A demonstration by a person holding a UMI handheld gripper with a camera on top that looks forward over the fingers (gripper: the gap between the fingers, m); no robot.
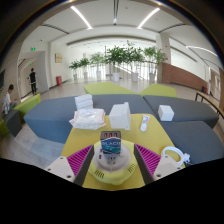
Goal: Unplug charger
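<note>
Charger [111, 148] between open tool [112, 158], label unreadable

Single tool-mounted wide-angle view, looking forward along fingers, close above table [85, 140]

You are looking across a counter [60, 115] of grey and yellow-green panels into a wide, bright hall. Long strip lights [82, 17] run along the white ceiling. Leafy potted plants [122, 55] stand in a row at the far side before tall windows. The pale floor [60, 88] shines, and a person [32, 80] stands far off by the wall.
</note>
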